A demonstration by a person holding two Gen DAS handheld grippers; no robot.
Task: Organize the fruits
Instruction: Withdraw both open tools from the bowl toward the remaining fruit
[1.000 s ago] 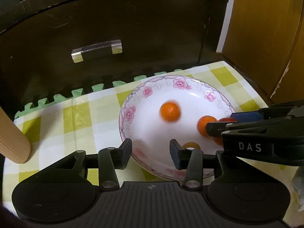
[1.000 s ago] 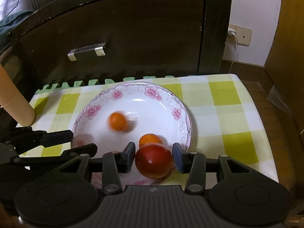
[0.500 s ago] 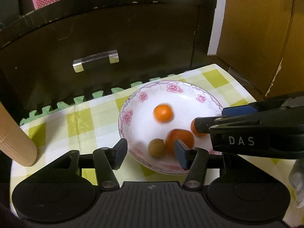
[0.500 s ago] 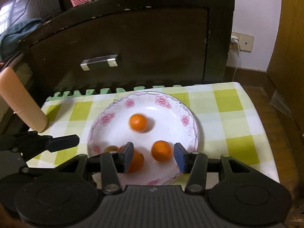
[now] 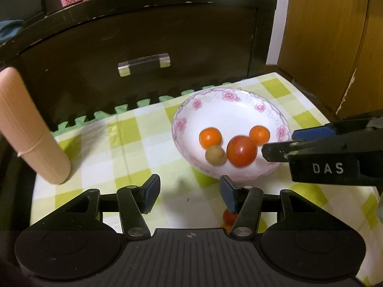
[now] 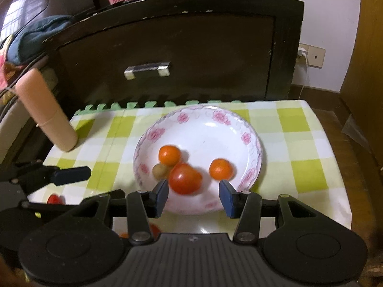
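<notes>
A white plate with pink flowers (image 6: pixel 210 134) stands on the yellow-green checked cloth. In it lie two small oranges (image 6: pixel 170 155) (image 6: pixel 221 169), a red tomato (image 6: pixel 185 178) and a small brown fruit (image 6: pixel 160 171), which touches the left orange and the tomato. My right gripper (image 6: pixel 194 191) is open just above the plate's near rim, the tomato lying beyond its left fingertip. My left gripper (image 5: pixel 190 191) is open and empty over the cloth, in front of the plate (image 5: pixel 229 110). A small red fruit (image 5: pixel 227 216) lies on the cloth, partly hidden under its right finger.
A pink cylinder (image 5: pixel 31 129) stands at the table's left edge. Behind the table is a dark cabinet with a metal handle (image 5: pixel 143 64). The same loose red fruit (image 6: pixel 55 199) shows left of the plate. A wooden door (image 5: pixel 335 35) is to the right.
My right gripper opened and let the tomato go into the plate, where it rolled beside the brown fruit. Both grippers drew back from the plate. The left orange rolled nearer.
</notes>
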